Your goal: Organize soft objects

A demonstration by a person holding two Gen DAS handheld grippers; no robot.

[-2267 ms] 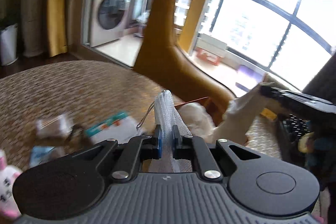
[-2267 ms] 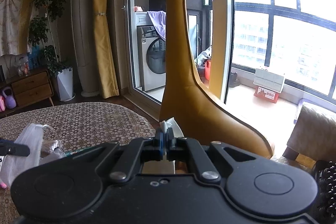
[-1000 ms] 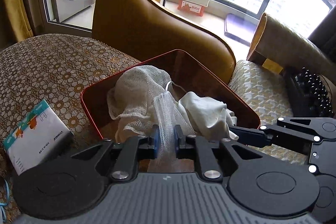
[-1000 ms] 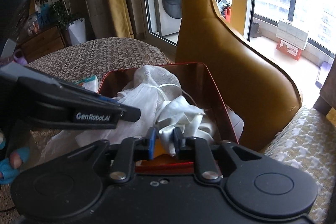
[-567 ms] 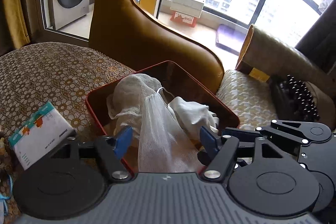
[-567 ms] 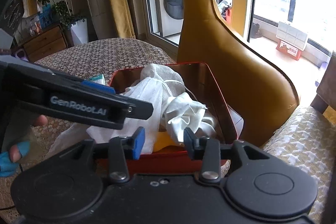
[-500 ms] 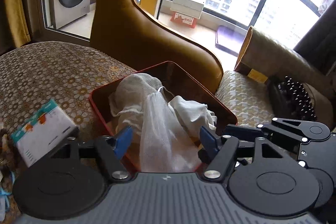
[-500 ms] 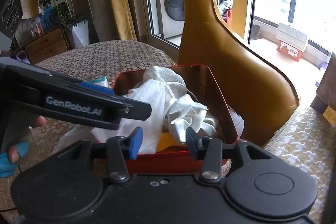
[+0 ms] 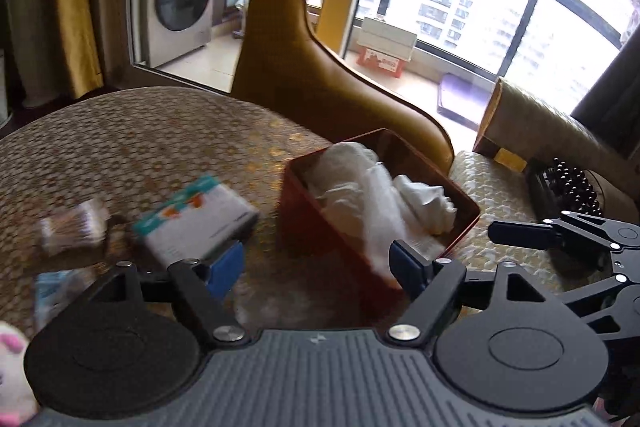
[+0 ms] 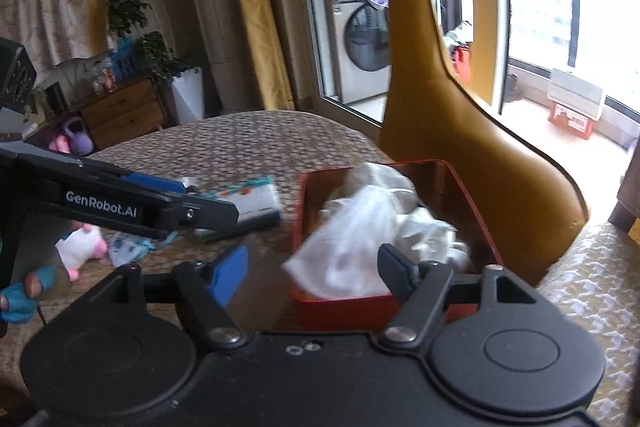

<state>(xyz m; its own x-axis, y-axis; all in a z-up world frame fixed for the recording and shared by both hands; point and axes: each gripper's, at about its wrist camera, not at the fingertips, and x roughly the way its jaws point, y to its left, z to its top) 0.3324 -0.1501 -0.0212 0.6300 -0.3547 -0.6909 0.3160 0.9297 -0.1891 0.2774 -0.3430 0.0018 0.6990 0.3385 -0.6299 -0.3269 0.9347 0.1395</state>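
White mesh cloths (image 9: 372,187) (image 10: 360,227) are seen heaped inside a red box (image 9: 304,223) (image 10: 472,195) set at the edge of a patterned worktop (image 9: 140,139) (image 10: 240,147), with one gauzy fold draped over the box's near rim. The left hand-held gripper (image 9: 318,265) is held just short of the box, its blue-padded fingers spread wide and gripping nothing. The right hand-held gripper (image 10: 312,267) is likewise parted and empty, with the box between and beyond its fingers. A tissue pack (image 9: 196,219) (image 10: 252,195) lies just left of the box. A pink-and-white plush toy (image 10: 82,245) and small wrapped packets (image 9: 74,227) are scattered farther left. A tan giraffe figure (image 9: 320,83) (image 10: 460,131) stands behind the box.
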